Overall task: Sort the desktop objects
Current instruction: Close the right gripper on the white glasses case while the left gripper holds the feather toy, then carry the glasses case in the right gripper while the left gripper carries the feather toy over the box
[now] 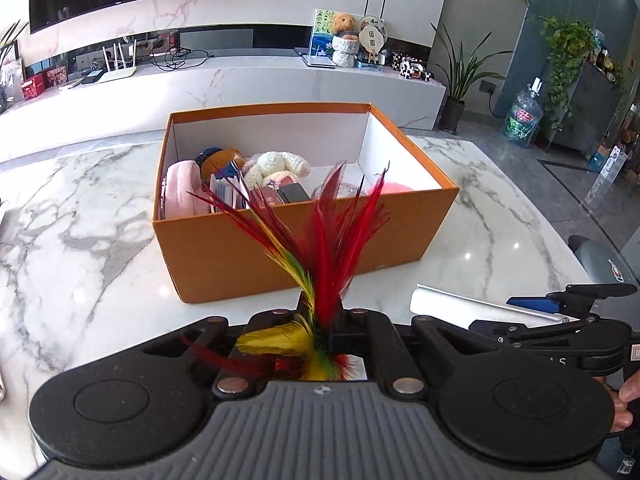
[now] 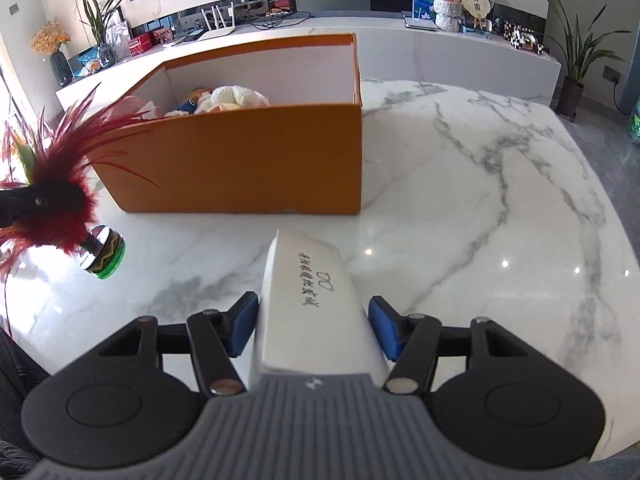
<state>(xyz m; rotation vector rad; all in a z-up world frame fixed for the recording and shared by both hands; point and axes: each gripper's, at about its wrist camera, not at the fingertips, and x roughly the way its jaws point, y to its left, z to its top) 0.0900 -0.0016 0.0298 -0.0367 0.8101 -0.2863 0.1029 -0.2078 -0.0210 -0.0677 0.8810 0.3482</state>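
Marble table (image 2: pixel 500 184): white with grey veins, glossy, carries everything below.

Orange cardboard box (image 1: pixel 280 248): open top, white inside, stands on the table beyond both grippers. Left half packed: pink pouch (image 1: pixel 181 194) against the left wall, cream crocheted plush toy (image 1: pixel 276 166) near the back, small dark box (image 1: pixel 294 193) toward the front wall. Right half shows mostly bare white floor, apart from something pink low behind the feathers; cannot identify it.

White rectangular case (image 2: pixel 308 300): long, printed with dark characters and a small glasses outline on top. It sits lengthwise between the blue pads (image 2: pixel 384 328) of the right gripper (image 2: pixel 314 326). Both pads lie against its long sides, so the claw is closed on the case at a middling width. Far end points toward the box; whether the near end rests on the marble cannot be told.

Feather shuttlecock (image 1: pixel 320 280): red, yellow and green plumes. The left gripper (image 1: pixel 320 312) is pinched nearly closed on the feather stem. In the right wrist view the shuttlecock hangs clear of the table, left of the case, with its green and silver disc base (image 2: pixel 105 254) tilted down and to the right, plumes fanning up toward the box's front wall.
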